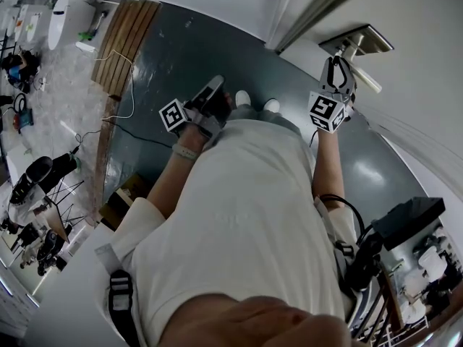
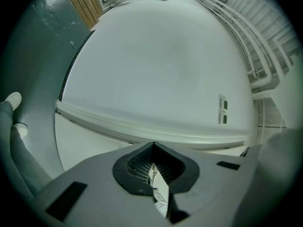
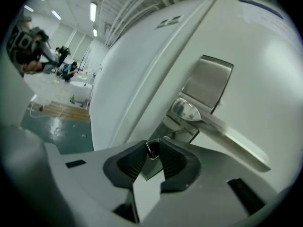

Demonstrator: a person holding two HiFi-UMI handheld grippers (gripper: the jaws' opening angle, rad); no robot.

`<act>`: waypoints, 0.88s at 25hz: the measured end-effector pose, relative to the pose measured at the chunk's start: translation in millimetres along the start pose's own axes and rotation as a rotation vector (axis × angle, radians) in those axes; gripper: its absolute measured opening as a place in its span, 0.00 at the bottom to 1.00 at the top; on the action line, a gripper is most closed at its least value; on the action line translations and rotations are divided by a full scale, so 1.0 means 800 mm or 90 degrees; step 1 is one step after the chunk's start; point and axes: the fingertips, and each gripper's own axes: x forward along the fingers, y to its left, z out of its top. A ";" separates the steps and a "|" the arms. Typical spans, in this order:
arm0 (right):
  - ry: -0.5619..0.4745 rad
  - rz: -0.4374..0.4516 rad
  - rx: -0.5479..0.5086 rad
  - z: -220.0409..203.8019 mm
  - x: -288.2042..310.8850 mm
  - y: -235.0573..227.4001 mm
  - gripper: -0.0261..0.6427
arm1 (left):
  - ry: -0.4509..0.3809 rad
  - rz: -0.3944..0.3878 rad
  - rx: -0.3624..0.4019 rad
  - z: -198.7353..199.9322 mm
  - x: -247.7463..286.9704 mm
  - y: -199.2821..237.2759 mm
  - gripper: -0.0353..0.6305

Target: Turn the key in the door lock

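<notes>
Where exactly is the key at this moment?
In the right gripper view, the key sits between the tips of the right hand-held gripper, just below the door handle.

Dark teal floor (image 1: 181, 56) down below, glossy in patches; a slatted wooden panel (image 1: 126, 42) lies on it at the far edge, a thin white cable (image 1: 133, 92) trailing across both. Two white shoes (image 1: 243, 97) planted on it by the white door (image 1: 427, 71), which carries a steel lock plate (image 1: 358, 42) and lever handle (image 1: 367, 80)
</notes>
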 end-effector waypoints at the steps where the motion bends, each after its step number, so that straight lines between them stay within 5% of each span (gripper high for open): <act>1: -0.004 0.003 0.039 0.000 0.000 -0.002 0.16 | 0.000 0.000 0.001 0.000 0.000 0.000 0.06; 5: -0.035 0.011 0.162 0.004 -0.003 -0.007 0.16 | -0.004 0.002 -0.001 -0.001 -0.002 0.000 0.06; 7: -0.036 0.006 0.168 0.004 -0.004 -0.007 0.16 | -0.004 0.004 0.000 -0.001 -0.004 0.001 0.06; 15: 0.035 -0.062 -0.145 -0.010 -0.003 -0.005 0.16 | 0.007 0.013 -0.006 -0.002 0.000 0.006 0.06; 22: 0.043 -0.082 -0.233 -0.015 -0.006 -0.019 0.21 | 0.043 0.008 0.003 0.005 0.015 -0.005 0.06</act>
